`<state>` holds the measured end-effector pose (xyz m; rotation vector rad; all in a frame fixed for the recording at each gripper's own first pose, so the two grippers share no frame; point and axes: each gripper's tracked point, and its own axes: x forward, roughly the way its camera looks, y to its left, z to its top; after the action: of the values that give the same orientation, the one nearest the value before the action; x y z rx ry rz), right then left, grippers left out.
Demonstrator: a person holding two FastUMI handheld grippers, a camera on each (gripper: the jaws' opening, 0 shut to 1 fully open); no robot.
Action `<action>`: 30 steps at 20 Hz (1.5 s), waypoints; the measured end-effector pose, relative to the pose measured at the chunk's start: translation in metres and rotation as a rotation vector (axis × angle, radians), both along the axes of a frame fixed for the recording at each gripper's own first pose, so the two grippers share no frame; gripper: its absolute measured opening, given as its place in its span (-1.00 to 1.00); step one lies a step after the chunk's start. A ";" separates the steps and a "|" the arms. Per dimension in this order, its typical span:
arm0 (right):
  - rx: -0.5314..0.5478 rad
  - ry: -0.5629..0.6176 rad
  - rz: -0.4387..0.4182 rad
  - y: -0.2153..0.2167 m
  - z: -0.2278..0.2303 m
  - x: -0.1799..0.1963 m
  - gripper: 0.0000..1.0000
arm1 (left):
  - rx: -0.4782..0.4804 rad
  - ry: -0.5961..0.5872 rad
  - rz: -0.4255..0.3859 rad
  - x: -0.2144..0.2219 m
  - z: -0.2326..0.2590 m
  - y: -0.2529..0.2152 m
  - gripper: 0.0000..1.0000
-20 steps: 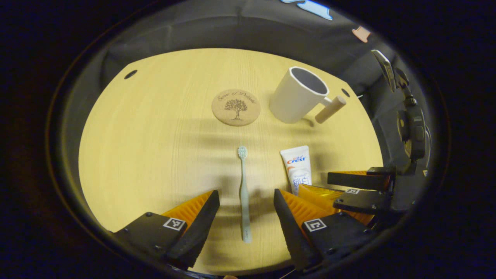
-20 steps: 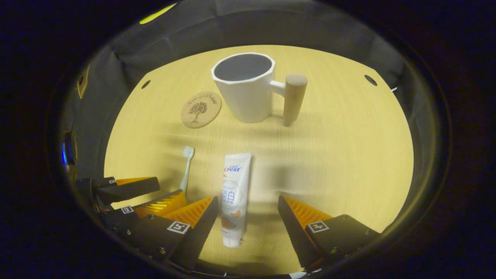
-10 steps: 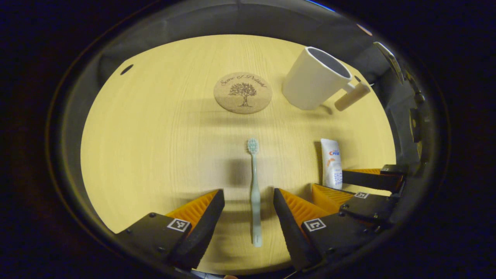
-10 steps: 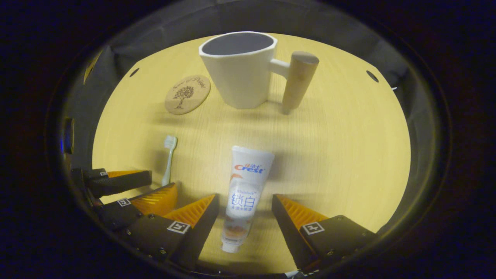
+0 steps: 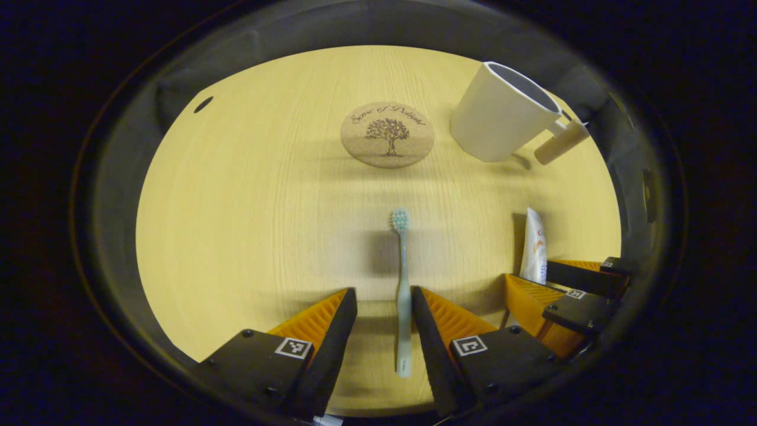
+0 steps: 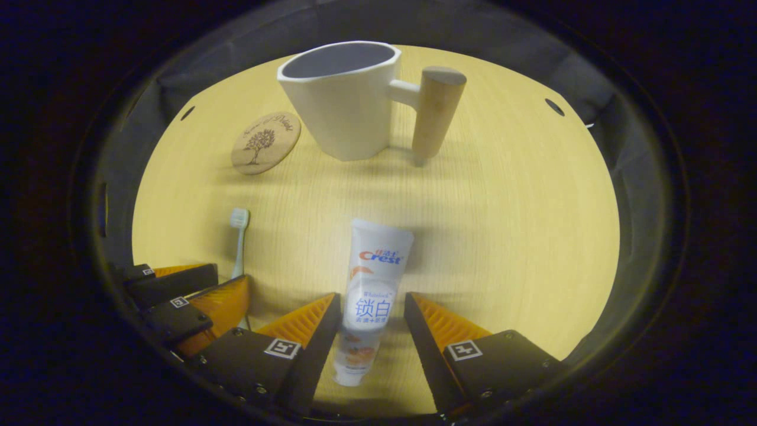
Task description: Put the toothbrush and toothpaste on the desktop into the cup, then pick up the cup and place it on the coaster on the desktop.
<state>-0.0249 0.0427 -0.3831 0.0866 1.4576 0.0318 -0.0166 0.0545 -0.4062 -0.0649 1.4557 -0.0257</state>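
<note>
The slim pale-green toothbrush (image 5: pixel 403 296) lies flat on the light wooden desktop (image 5: pixel 248 207) between the fingers of the left gripper (image 5: pixel 383 322), its long axis running straight ahead of them with the bristle head at the far end; the jaws stand narrow around the handle, though I cannot tell whether they press it. The white printed toothpaste tube (image 6: pixel 369 296) lies lengthwise between the right gripper (image 6: pixel 369 331) fingers (cap end nearest, flat crimped end pointing ahead), fingers close beside it. Farther ahead stand the white faceted cup with a wooden peg handle (image 6: pixel 343 109) and the round cork coaster printed with a tree (image 5: pixel 387 135).

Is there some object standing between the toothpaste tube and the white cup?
Nothing visible does. In the right gripper view, bare wooden desktop lies between the white toothpaste tube and the white cup with wooden handle.
</note>
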 end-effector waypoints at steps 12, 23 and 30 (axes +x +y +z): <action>-0.002 0.020 -0.017 -0.007 0.001 0.000 -0.32 | 0.021 0.015 -0.039 -0.003 0.005 0.001 -0.77; 0.160 -0.060 -0.128 -0.006 0.003 0.005 -0.64 | -0.034 -0.074 0.034 0.008 0.003 -0.002 -0.84; 0.212 -0.159 -0.153 -0.007 0.022 0.020 -0.64 | -0.022 -0.161 0.075 0.009 0.019 0.018 -0.84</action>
<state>-0.0046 0.0354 -0.3613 0.3610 1.2815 0.0665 -0.0081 0.0721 -0.3873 -0.1329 1.2910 0.0141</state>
